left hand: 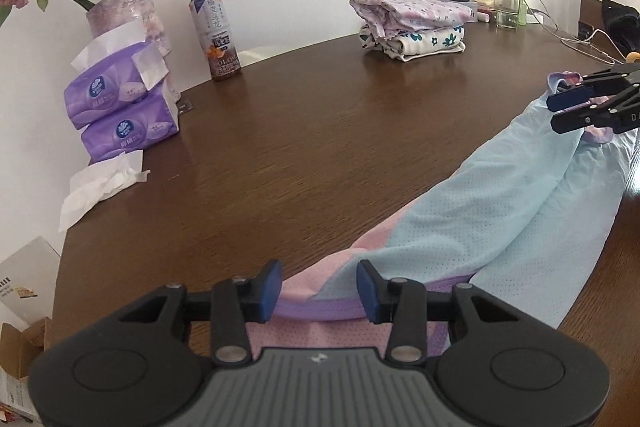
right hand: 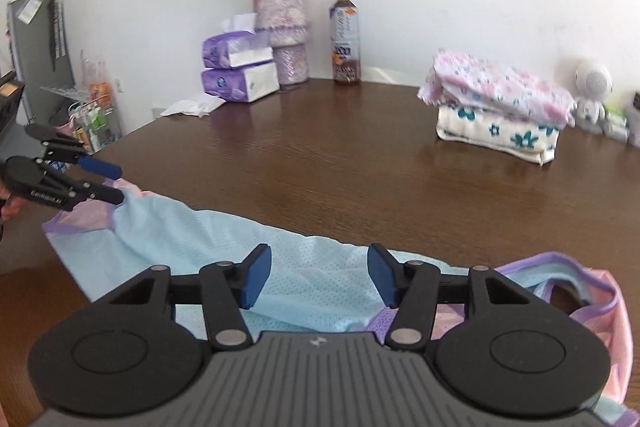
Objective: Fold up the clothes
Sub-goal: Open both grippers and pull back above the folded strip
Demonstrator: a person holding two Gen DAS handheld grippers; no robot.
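Two low, close wrist views across one shared table (left hand: 320, 107), toward the wall.

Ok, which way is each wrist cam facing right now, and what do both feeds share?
Left wrist: sits on the left gripper, jaws open, over the purple hem of the blue-and-pink garment, facing across the brown table to the wall; the right gripper shows at the right edge.
Right wrist: sits on the right gripper, jaws open over blue mesh, facing the wall; the left gripper shows at the left edge.
Shared: garment, folded floral stack, tea bottle, tissue packs, flower vase.
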